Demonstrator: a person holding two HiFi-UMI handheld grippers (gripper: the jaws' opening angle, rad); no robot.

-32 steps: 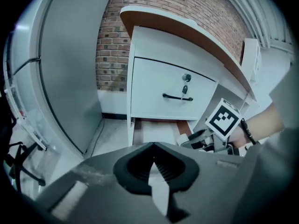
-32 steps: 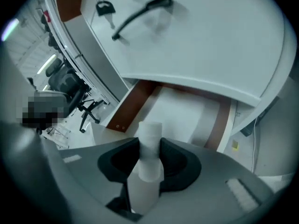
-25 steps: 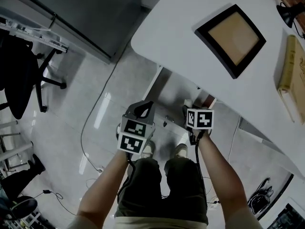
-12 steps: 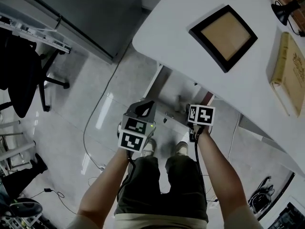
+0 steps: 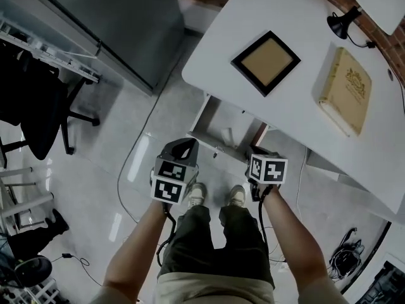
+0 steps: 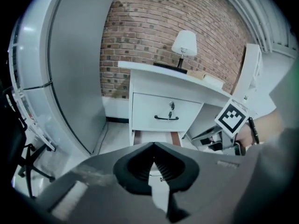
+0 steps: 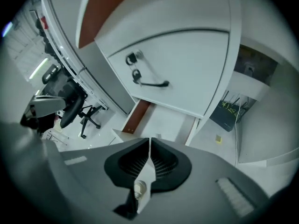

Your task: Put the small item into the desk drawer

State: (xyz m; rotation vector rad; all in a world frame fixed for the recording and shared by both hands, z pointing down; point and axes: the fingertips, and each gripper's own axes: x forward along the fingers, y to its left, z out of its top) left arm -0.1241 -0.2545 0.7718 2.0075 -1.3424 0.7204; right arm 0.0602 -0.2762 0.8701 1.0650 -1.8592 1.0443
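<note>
Small item (image 5: 229, 133) is lying inside the open desk drawer (image 5: 212, 120). Just in front of that drawer, the right gripper (image 7: 149, 141) is closing its jaws with nothing between them, and the left gripper (image 6: 153, 146) is hovering beside it, clenched and empty.

Dim, flat indoor light, glare streak on floor (image 5: 135, 159), fisheye-warped dark edges, soft focus

One desk (image 5: 297, 116), two drawers (image 6: 163, 112) (image 6: 154, 136), one lamp (image 5: 339, 22), perhaps one book (image 5: 346, 88)

No lettering reads clearly, even on the book (image 5: 345, 88).
</note>
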